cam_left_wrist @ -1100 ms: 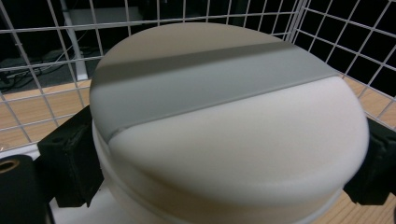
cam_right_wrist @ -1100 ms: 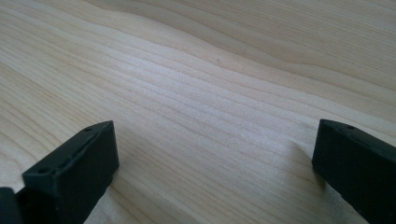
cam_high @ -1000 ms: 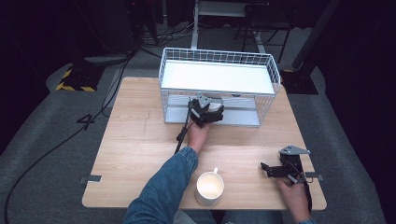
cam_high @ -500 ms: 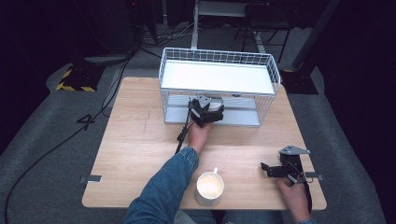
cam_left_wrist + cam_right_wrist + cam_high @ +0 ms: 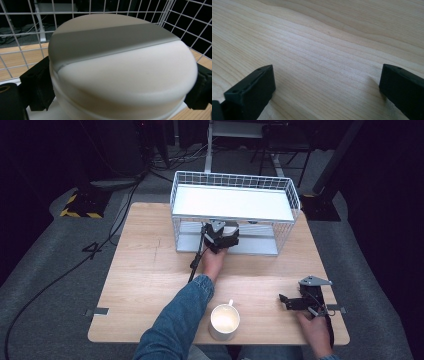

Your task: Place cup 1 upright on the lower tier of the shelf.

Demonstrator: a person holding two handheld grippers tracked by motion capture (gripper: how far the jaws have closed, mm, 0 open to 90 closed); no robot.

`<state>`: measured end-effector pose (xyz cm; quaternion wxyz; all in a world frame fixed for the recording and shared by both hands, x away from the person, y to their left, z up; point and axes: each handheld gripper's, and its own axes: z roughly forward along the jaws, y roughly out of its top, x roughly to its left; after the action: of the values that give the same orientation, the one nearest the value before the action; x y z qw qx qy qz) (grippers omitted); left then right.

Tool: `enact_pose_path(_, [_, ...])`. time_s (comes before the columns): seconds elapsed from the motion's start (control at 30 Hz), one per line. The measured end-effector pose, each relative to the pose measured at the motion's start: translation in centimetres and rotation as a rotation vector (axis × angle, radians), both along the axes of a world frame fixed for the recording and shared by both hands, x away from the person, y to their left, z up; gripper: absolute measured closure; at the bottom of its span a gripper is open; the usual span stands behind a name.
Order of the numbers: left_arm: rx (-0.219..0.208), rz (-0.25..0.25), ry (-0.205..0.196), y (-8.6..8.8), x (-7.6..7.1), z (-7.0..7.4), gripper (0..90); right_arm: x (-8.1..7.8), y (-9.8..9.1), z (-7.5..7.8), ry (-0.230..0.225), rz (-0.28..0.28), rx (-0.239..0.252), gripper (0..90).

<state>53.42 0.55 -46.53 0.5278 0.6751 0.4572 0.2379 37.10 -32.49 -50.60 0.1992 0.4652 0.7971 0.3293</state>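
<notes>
A white, round, upturned ceramic piece, a cup or bowl seen from its base, sits between the two black jaws of my left gripper, which is shut on its sides. In the high view my left gripper reaches into the front of the lower shelf of a white wire rack, and wire mesh surrounds the piece. My right gripper rests low over the wooden table at the front right. In its own view my right gripper stands open, with bare wood between the jaws.
A white mug stands near the table's front edge, beside the person's left forearm. The rack's upper shelf is a flat white board. A black cable trails from my left gripper across the table. Dark floor and cables lie beyond the table.
</notes>
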Motion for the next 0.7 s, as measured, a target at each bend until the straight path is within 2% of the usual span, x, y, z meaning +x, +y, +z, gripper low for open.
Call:
enact_pose_path(0.37, [0.010,-0.028,0.008,0.03,-0.06,0.09,6.5,0.00,0.00,0.00,0.000,0.000,0.000,0.3])
enact_pose_path(0.4, [0.087,-0.057,-0.036,0.55,0.28,0.22,6.4,0.00,0.00,0.00,0.000,0.000,0.000,0.3])
enact_pose_path(0.43, [0.049,-0.041,-0.009,0.26,0.02,0.19,6.3,0.00,0.00,0.00,0.000,0.000,0.000,0.2])
enact_pose_path(0.47, [0.084,-0.058,-0.031,0.52,0.19,0.26,6.0,0.00,0.00,0.00,0.000,0.000,0.000,0.3])
enact_pose_path(0.53, [0.100,-0.060,-0.043,0.66,0.31,0.30,3.5,0.00,0.00,0.00,0.000,0.000,0.000,0.3])
enact_pose_path(0.7, [0.099,-0.073,-0.038,0.72,0.31,0.26,0.2,0.00,0.00,0.00,0.000,0.000,0.000,0.2])
